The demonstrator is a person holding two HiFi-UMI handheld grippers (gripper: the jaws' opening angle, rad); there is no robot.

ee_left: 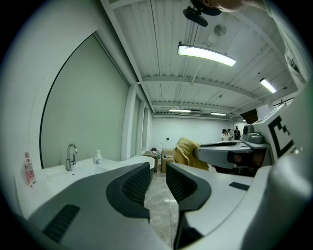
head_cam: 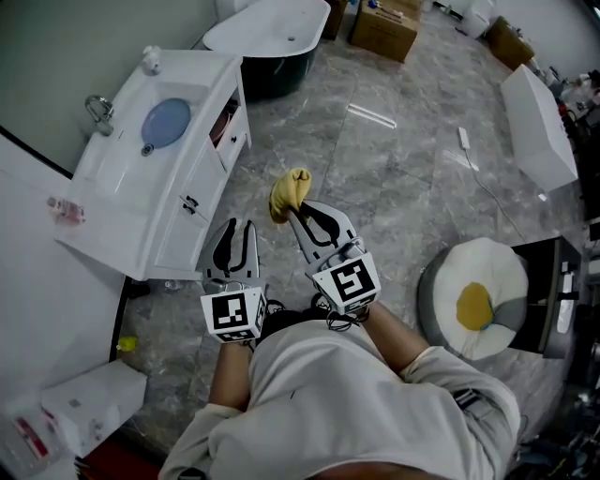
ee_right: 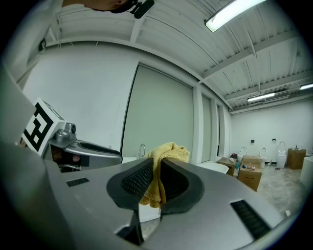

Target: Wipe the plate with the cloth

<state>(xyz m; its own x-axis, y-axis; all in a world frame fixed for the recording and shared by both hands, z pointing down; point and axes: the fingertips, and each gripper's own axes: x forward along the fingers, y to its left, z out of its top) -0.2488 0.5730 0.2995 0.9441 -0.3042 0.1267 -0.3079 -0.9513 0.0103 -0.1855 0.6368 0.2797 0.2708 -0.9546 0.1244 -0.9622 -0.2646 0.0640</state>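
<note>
- Right gripper (head_cam: 298, 214) is clamped on the yellow cloth (head_cam: 289, 190), which bunches past its tips.
- Left gripper (head_cam: 235, 231) has its jaws a narrow gap apart, with nothing between them.
- Blue plate (head_cam: 166, 122) lies in the washbasin (head_cam: 117, 164), at 10 o'clock from both grippers; I judge the left gripper nearer.

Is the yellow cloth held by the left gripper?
No, the left gripper's jaws stand slightly apart with nothing between them; the cloth is clamped in the right gripper.

It looks like a bathroom-fixture showroom: a vanity (head_cam: 141, 202) with basin (head_cam: 165, 122), a freestanding tub (head_cam: 267, 28), and boxes (head_cam: 384, 30) on a marble floor (head_cam: 375, 178).
</note>
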